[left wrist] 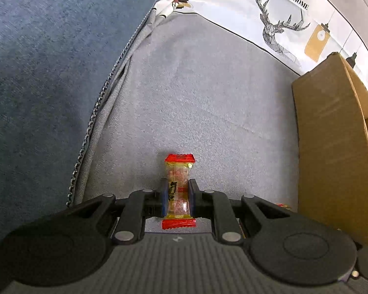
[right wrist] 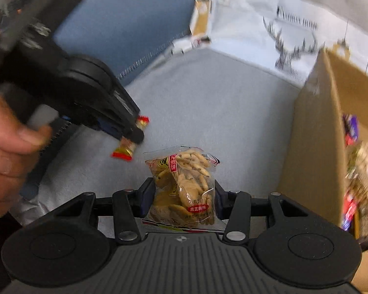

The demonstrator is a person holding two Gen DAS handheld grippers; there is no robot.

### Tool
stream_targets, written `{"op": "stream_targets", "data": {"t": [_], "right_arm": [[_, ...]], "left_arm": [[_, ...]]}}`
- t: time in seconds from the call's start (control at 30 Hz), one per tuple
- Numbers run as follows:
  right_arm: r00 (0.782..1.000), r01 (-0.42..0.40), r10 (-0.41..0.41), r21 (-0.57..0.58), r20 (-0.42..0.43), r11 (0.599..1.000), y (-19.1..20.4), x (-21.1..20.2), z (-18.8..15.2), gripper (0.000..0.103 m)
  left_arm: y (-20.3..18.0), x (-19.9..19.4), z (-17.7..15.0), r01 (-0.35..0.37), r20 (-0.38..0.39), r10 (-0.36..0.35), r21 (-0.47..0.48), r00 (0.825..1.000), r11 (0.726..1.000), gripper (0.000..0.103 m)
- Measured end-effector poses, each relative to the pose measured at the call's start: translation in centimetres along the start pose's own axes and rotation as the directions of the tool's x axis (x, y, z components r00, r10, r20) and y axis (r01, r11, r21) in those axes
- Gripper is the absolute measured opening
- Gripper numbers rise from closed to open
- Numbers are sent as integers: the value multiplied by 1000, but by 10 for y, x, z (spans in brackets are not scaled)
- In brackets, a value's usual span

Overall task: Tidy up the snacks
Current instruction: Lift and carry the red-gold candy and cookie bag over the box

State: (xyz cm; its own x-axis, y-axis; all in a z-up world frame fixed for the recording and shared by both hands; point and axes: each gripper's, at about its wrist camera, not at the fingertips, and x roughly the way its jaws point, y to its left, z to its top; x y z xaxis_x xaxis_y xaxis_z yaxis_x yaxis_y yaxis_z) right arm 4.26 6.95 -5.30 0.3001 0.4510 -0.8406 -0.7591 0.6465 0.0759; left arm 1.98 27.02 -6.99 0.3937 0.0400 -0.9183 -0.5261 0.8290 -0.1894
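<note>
- Two grippers, each loaded.
- Left gripper (left wrist: 178,197): clamped on red-ended candy wrapper (left wrist: 178,188), held between its fingers.
- Right gripper (right wrist: 182,197): clamped on cracker-stick packet (right wrist: 184,188); cardboard box (right wrist: 314,147) to its right.
</note>
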Motion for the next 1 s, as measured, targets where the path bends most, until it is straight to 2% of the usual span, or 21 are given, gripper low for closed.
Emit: {"op": "stream_targets", "data": {"t": [0.1, 0.23, 0.4, 0.6, 0.77, 1.0], "right_arm": [[999, -21, 22, 38, -34, 999, -5, 11, -2, 49], [998, -25, 26, 16, -56, 1000, -2, 21, -6, 50], [998, -30, 31, 21, -56, 999, -4, 23, -8, 50], [998, -29, 30, 20, -55, 999, -4, 25, -7, 50], [999, -26, 27, 38, -25, 999, -6, 18, -6, 49], [996, -12, 7, 53, 91, 999, -12, -8, 1, 49]], "left_arm": [[-4, 6, 0, -15, -13, 15, 13, 1000, 1000, 18], [-10, 9, 0, -34, -10, 35, 39, 999, 999, 18], [-13, 11, 1, -41, -7, 41, 59, 999, 997, 19], [-22, 10, -4, -76, 14, 75, 128, 997, 989, 18], [-19, -2, 1, -17, 79, 10, 83, 997, 996, 17], [-25, -17, 4, 28, 173, -39, 68, 984, 997, 17]]}}
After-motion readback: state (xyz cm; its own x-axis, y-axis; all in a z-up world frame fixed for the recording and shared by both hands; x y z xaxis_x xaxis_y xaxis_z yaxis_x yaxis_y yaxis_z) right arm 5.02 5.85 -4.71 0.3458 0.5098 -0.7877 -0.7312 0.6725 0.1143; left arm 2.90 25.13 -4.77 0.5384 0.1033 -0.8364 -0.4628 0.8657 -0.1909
